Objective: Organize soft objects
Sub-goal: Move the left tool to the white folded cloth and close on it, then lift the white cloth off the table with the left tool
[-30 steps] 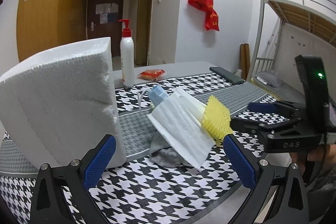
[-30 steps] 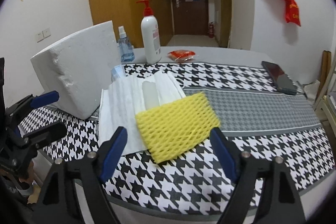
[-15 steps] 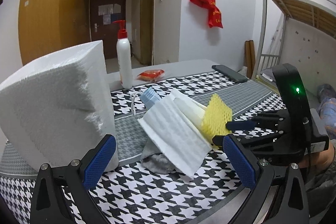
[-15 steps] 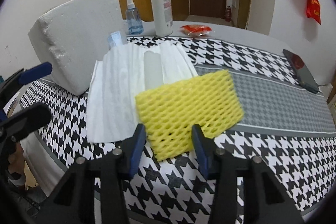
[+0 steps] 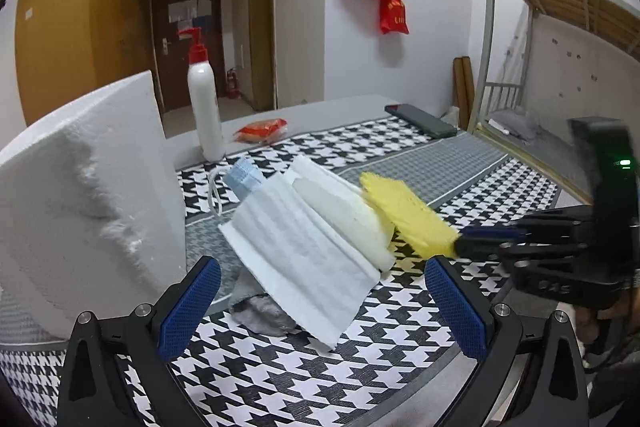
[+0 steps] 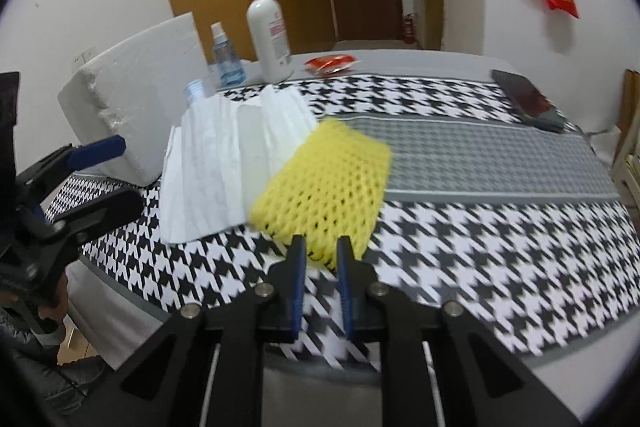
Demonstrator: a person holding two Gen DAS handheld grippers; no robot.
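My right claw (image 6: pixel 321 253) has just been closing, and its jaws are now pressed together on the near edge of the yellow foam net (image 6: pixel 328 183), which sits pinched between them. The net lies straight ahead of that claw, its long axis running away from me and slightly left, its far end lapping onto the white folded cloth (image 6: pixel 224 163) near the front edge of the table (image 6: pixel 480 227). Seen from my left side, the net (image 5: pixel 404 215) slopes up off the checked cover, leaning on a pale foam pad (image 5: pixel 344 215) that rests on the cloth.

My left claw (image 5: pixel 320 303) is spread wide and holds nothing; it points at the cloth pile, with the big white foam block (image 5: pixel 80 195) just to its left, toward the table's left edge. The right claw is plainly the one on the net, so I judge the coming move to be a pull toward me and to the right, clear of the cloth.
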